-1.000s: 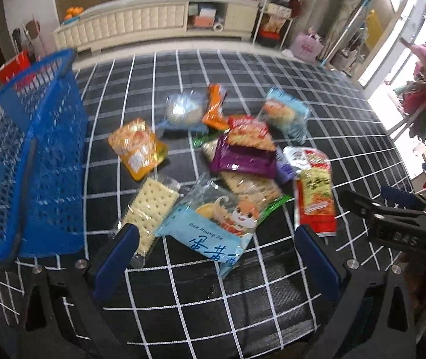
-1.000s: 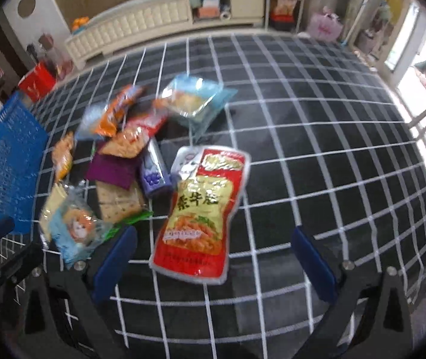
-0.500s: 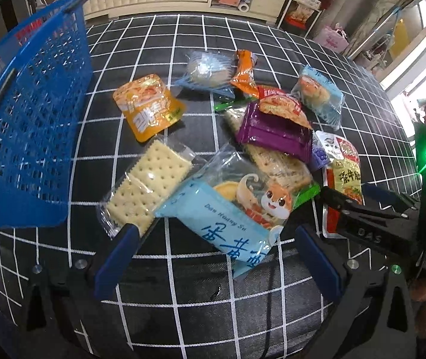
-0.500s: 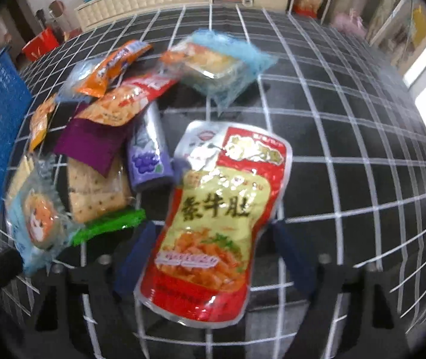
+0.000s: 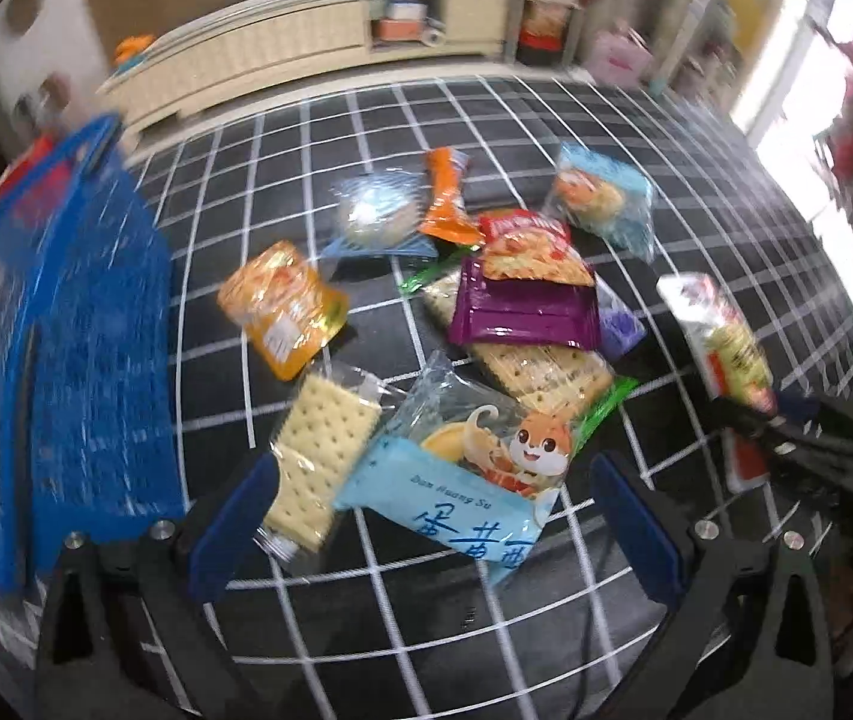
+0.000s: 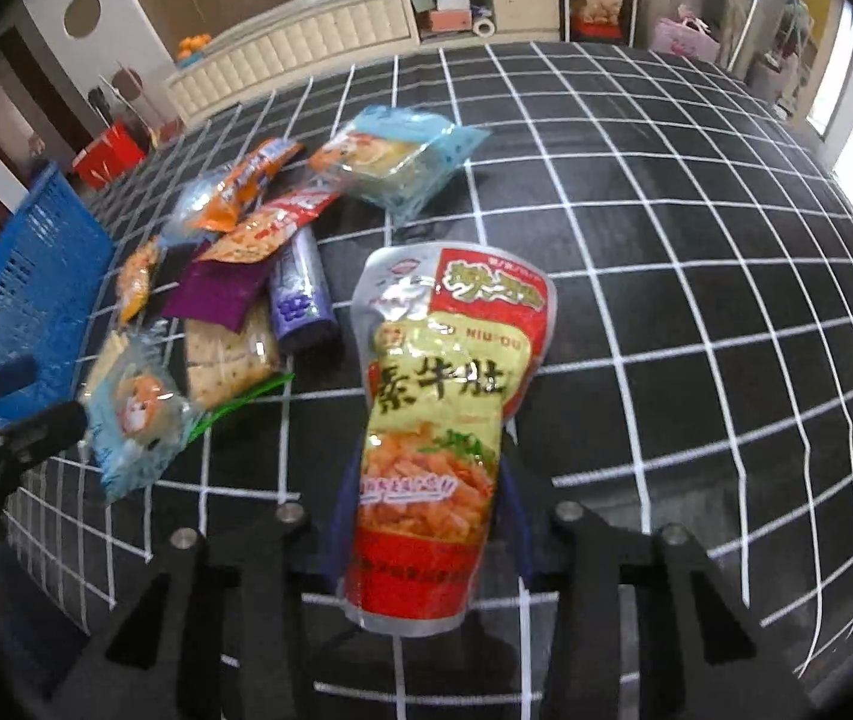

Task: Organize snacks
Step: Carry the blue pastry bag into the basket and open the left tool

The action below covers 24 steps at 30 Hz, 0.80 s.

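Black cloth gridded with white lines (image 6: 696, 276) covers the work surface, with a blue plastic mesh basket (image 5: 84, 360) at its left edge and a loose heap of snack packets between the two grippers. A second ago the red-and-yellow foil pouch printed with Chinese characters (image 6: 444, 396) lay flat between wide jaws; now the right gripper (image 6: 426, 540) is closing on its lower half, pinching it narrow and, it seems, lifting it clear, so the first snack looks ready to carry to the basket. The left gripper (image 5: 432, 516) is spread wide and empty over the light-blue cartoon-squirrel packet (image 5: 468, 474) and the clear-wrapped cream crackers (image 5: 318, 444), though blur makes contact unclear.
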Each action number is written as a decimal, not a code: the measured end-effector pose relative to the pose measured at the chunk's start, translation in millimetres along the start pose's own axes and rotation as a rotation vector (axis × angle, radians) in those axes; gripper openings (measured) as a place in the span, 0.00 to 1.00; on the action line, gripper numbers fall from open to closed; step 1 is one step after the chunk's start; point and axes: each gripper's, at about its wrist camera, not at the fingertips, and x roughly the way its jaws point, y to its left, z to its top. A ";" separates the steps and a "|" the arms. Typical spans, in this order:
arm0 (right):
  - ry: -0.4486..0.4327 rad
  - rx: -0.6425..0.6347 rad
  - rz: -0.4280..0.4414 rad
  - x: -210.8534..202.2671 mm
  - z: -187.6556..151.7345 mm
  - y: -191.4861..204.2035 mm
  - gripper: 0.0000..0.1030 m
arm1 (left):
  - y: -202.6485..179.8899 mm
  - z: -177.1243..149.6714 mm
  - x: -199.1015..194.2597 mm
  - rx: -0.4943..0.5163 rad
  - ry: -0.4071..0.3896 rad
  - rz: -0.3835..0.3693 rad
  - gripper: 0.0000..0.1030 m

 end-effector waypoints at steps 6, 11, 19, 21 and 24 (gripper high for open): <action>-0.051 0.013 0.009 -10.2 -8.4 14.6 0.45 | -3.7 7.0 18.1 0.138 0.031 -0.063 0.99; -0.043 -0.008 0.004 -8.7 -11.4 22.5 0.45 | -10.0 8.0 37.3 0.219 0.077 -0.113 0.99; -0.014 -0.014 0.009 -0.4 -12.1 28.6 0.45 | -22.6 2.4 56.9 0.317 0.122 -0.113 0.83; -0.012 -0.011 0.013 -0.9 -11.8 29.4 0.45 | -21.3 1.1 58.0 0.320 0.130 -0.108 0.72; -0.017 -0.019 0.008 -4.9 -12.5 32.1 0.45 | -18.7 -1.5 49.7 0.290 0.115 -0.135 0.65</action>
